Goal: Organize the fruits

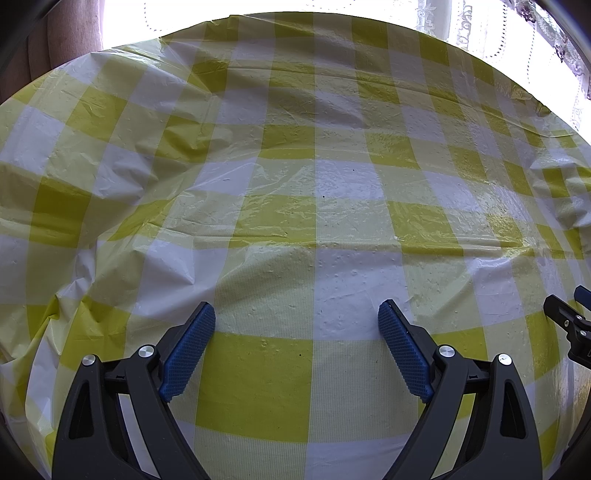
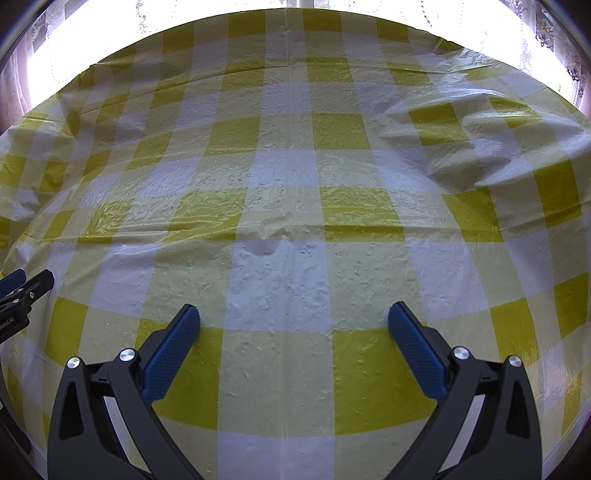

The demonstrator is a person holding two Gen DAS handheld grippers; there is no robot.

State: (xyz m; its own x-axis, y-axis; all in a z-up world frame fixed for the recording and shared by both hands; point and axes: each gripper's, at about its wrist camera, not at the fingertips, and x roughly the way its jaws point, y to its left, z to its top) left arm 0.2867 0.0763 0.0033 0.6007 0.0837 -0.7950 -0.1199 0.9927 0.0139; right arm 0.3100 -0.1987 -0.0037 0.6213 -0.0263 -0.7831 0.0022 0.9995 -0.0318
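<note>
Two grippers, my left gripper (image 1: 297, 314) and right gripper (image 2: 294, 315), hang over the yellow checked tablecloth (image 1: 295, 206), jaws spread wide, pinching nothing.

A plastic tablecloth (image 1: 295, 177) in yellow, pale-yellow and white checks covers the whole table in both wrist views; its surface is glossy, creased and dotted with small bumps; long folds run across it from side to side; in the right wrist view a raised, puffed-up wrinkle (image 2: 469, 147) sits toward the far right; behind the table's far edge hangs a white lace curtain (image 1: 465, 26), strongly backlit by bright daylight, its pattern mostly washed out.
</note>
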